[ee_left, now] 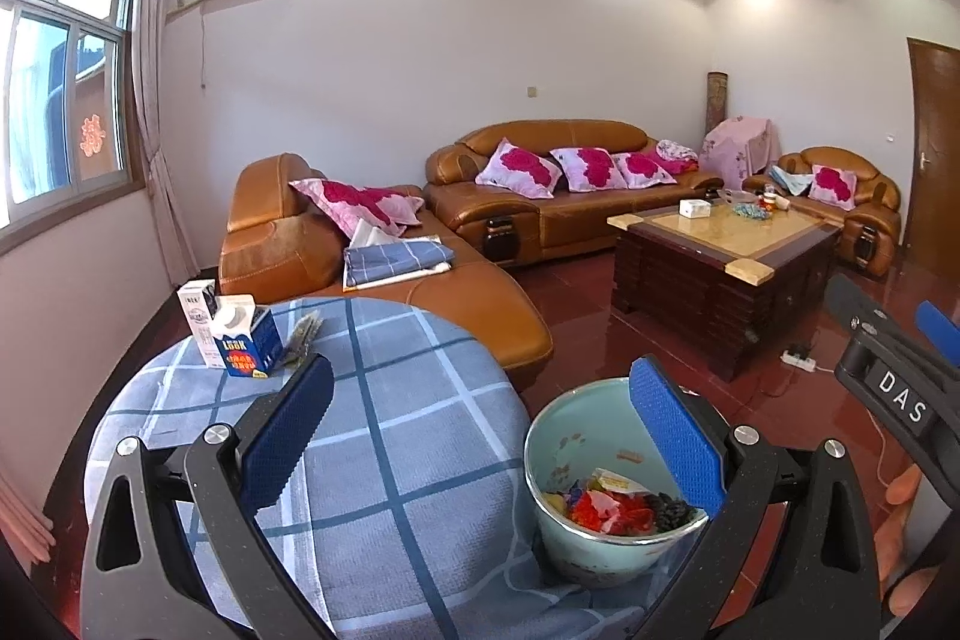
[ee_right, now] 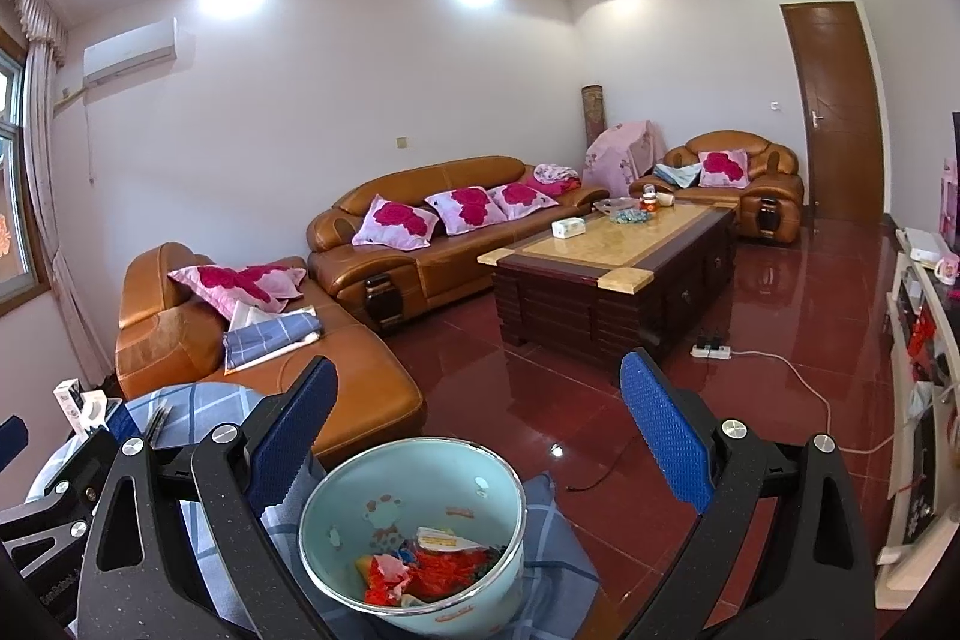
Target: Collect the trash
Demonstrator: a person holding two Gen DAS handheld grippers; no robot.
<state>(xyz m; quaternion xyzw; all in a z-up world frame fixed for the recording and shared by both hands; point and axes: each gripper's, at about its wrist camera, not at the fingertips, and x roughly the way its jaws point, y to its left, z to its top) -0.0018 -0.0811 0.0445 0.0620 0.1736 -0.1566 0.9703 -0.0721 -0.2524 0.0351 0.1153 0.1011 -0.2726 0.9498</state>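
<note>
A light green enamel basin [ee_left: 558,448] holds colourful wrappers [ee_left: 618,511] and sits at the right edge of a round table with a blue checked cloth [ee_left: 384,436]. It also shows in the right wrist view [ee_right: 336,514], with the wrappers [ee_right: 420,562] inside. My left gripper [ee_left: 480,424] is open and empty above the cloth, left of the basin. My right gripper [ee_right: 480,424] is open and empty above the basin; it also shows in the left wrist view [ee_left: 888,370]. Two cartons [ee_left: 237,337] and a dark wrapper [ee_left: 303,334] lie at the table's far left.
An orange leather sofa [ee_left: 420,292] stands just behind the table. A dark wooden coffee table [ee_left: 720,256] stands on the red tiled floor [ee_right: 750,340]. A power strip with cable [ee_right: 711,352] lies on the floor. A white cabinet [ee_right: 918,400] lines the right wall.
</note>
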